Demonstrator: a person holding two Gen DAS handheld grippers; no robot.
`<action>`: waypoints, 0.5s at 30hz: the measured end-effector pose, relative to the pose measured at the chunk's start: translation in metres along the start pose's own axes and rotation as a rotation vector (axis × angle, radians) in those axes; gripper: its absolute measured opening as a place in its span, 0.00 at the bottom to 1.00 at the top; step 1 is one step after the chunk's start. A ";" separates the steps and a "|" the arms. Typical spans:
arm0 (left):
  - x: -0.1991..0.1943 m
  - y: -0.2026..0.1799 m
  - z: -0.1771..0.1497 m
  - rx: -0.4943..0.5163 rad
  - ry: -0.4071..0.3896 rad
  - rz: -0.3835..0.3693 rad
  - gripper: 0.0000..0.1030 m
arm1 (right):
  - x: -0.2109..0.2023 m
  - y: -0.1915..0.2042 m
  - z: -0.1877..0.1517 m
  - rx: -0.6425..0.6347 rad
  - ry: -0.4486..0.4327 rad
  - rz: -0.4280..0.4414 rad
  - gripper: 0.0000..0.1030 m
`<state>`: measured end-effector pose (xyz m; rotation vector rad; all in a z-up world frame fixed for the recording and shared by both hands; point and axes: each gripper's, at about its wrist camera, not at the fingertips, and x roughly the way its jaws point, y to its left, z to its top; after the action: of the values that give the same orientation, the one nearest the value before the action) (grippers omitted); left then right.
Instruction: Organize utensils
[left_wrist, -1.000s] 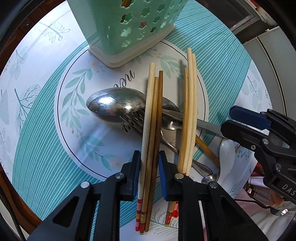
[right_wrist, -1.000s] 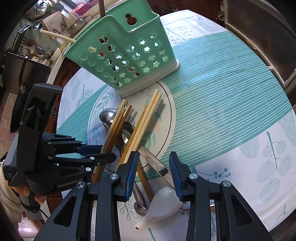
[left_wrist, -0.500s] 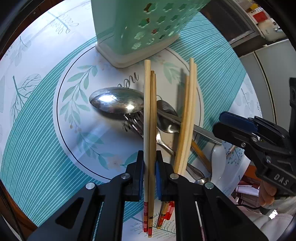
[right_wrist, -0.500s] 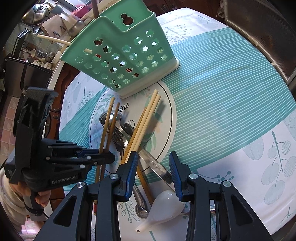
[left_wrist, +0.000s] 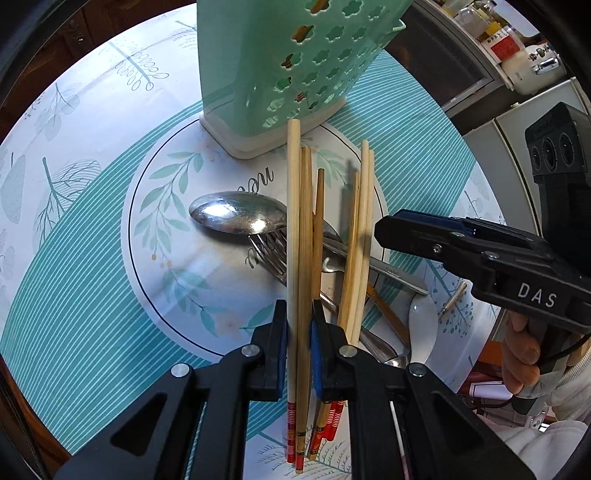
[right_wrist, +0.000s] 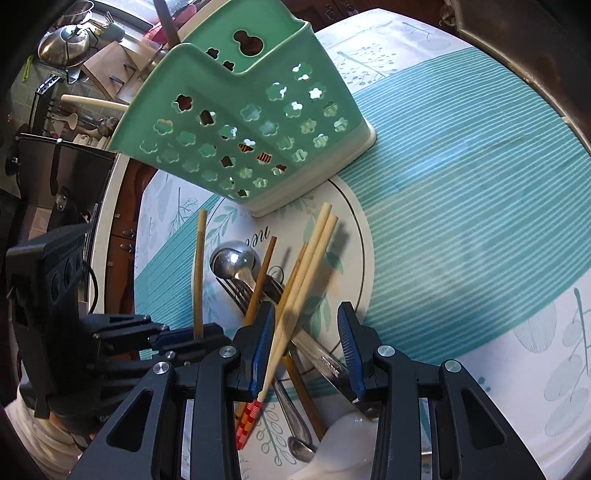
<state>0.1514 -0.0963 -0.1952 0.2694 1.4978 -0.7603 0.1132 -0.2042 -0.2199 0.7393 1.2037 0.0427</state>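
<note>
- My left claw (left_wrist: 298, 334) is clamped tight on two chopsticks (left_wrist: 300, 236); red-banded ends stick out behind the pads, tips point toward the green utensil holder (left_wrist: 291, 62).
- From the right wrist view, that pair (right_wrist: 199, 273) stands steeply out of the left claw (right_wrist: 192, 338), clear of the pile.
- My right claw (right_wrist: 306, 347) is partway open, holding nothing; it hangs over the pile with its jaws either side of another light chopstick pair (right_wrist: 303, 280).
- Big metal spoon (left_wrist: 238, 218), fork (left_wrist: 271, 254) and a darker chopstick (left_wrist: 317, 229) lie crossed on the surface (left_wrist: 92, 266), on the round leaf-print centre of the cloth.
- White ceramic spoon (right_wrist: 340, 443) at the near edge of the pile, just under the right claw.
- Holder stands upright at the far rim of the centre circle, near the chopstick tips; some utensils show through its flower holes.
</note>
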 end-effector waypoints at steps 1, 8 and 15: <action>-0.006 0.006 -0.005 -0.003 -0.007 -0.005 0.08 | 0.001 0.001 0.001 -0.002 0.000 0.004 0.35; -0.032 0.008 -0.013 -0.011 -0.083 -0.012 0.08 | -0.002 0.011 0.000 -0.028 -0.002 0.017 0.35; -0.051 0.007 -0.020 -0.004 -0.140 -0.006 0.08 | -0.019 0.029 -0.002 -0.065 -0.033 0.124 0.35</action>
<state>0.1454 -0.0642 -0.1502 0.2041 1.3684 -0.7657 0.1140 -0.1885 -0.1885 0.7545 1.1191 0.1712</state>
